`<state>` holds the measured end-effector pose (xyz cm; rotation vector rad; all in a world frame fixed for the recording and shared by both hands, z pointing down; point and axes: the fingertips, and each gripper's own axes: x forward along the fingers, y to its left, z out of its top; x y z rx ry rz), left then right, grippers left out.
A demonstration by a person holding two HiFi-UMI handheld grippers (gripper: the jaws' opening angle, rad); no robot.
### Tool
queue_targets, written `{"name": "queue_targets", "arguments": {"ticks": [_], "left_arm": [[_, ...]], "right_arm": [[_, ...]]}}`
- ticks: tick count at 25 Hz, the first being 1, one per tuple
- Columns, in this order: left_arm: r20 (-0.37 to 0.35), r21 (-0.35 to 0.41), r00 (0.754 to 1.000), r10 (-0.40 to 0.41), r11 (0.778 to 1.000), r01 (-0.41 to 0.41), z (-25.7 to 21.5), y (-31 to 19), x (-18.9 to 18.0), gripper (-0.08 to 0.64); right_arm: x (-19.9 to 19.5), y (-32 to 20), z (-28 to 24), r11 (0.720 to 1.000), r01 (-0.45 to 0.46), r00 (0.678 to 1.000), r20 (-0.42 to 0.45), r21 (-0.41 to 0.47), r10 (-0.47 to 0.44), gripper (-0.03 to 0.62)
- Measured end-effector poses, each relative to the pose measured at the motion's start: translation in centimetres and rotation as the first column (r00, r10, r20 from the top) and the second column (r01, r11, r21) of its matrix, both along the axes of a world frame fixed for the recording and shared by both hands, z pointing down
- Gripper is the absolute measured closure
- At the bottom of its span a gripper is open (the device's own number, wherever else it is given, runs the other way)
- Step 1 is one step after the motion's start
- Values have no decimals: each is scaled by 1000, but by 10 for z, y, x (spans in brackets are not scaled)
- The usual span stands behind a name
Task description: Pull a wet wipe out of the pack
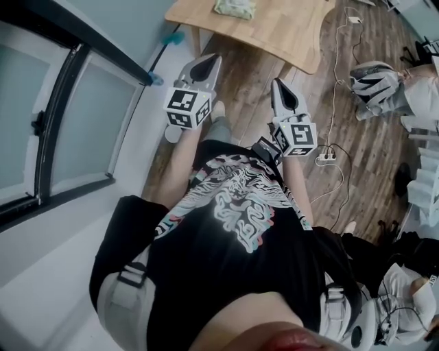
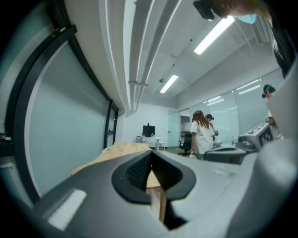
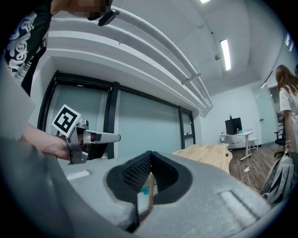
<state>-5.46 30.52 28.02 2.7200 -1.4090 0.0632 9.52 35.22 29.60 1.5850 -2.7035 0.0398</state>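
A: Head view?
B: Left gripper [image 1: 208, 63] and right gripper [image 1: 280, 88] hang over open floor [image 1: 240, 89], short of the table [image 1: 288, 34] edge. The wet wipe pack [image 1: 234, 7] lies on the table, well apart.
A: Left gripper view?
B: Jaws together, empty.
A: Right gripper view?
B: Jaws together too. The left cube [image 3: 65, 120] shows a square marker.

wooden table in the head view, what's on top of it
A pale green wipe pack lies on the wooden table. The picture's top edge cuts off part of the pack and the table beyond it, so that part is unseen.
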Motion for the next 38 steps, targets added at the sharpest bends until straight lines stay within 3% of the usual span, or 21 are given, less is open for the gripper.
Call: {"name": "queue_targets", "arguments": {"ticks": [10,20,38], "left_arm": [[26,-10,1000,-10,1000,11,14,-55,-3,568],[89,-16,996,-24,1000,26,32,-143,-4,568],[116,-48,993,23,999,-18,46,-307,-34,568]], "right_arm": [[-12,-51,13,1000,16,1000,-27,-11,-16,592],[-14,-140,33,999,-2,999,-51,-54,-1,592],[-34,-295,42,987,-60,998,-33,-149,56,592]]}}
